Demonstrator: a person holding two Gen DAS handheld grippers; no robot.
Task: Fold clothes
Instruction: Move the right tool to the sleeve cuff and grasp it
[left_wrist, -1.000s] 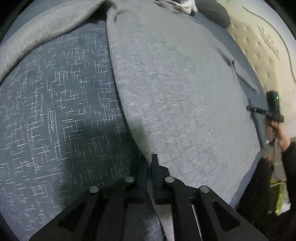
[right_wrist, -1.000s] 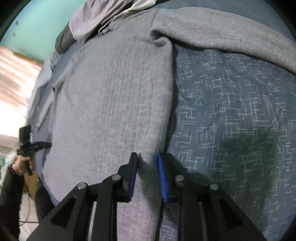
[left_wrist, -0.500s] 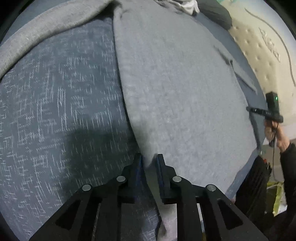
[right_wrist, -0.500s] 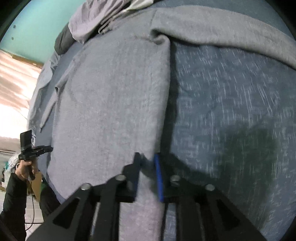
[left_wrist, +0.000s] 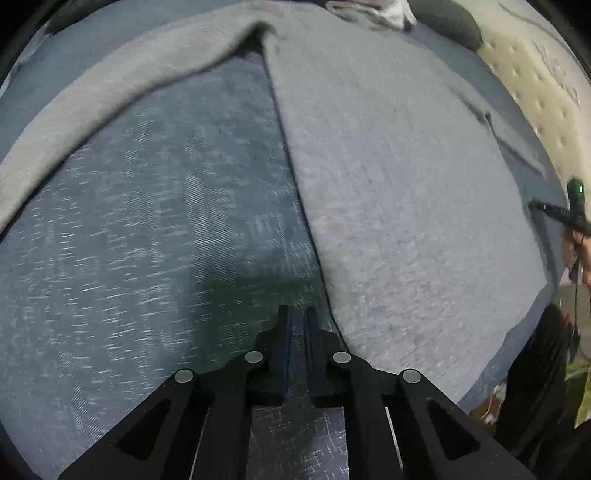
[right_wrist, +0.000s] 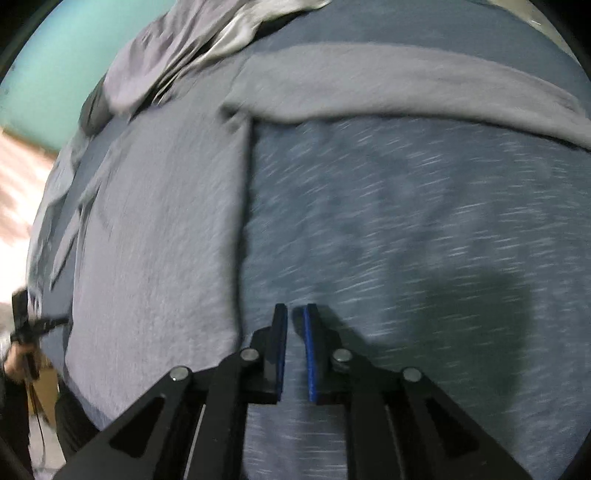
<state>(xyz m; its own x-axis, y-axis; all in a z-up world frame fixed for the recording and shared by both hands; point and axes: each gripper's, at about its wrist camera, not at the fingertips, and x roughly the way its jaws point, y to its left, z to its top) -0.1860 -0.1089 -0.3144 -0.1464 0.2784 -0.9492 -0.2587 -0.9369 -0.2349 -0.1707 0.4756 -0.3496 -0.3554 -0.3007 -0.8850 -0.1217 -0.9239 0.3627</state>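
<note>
Sweater (left_wrist: 399, 206), grey, lying spread flat on the bed (left_wrist: 140, 251), one sleeve (left_wrist: 122, 88) stretching sideways across the speckled blue-grey cover at the top. Moving left to right in the left wrist view: bare cover, then the left tool (left_wrist: 294, 317) hovering over it, jaws closing to a narrow gap with nothing between them, the sweater's straight side edge just beside on the right. Further right, a hand (left_wrist: 576, 251) gripping the other tool's handle past the bed's edge. Moving left to right in the right wrist view: sweater body (right_wrist: 159, 240), its side edge, then the right tool (right_wrist: 294, 317), jaws closing narrow and empty over the cover. Both views blurring.
</note>
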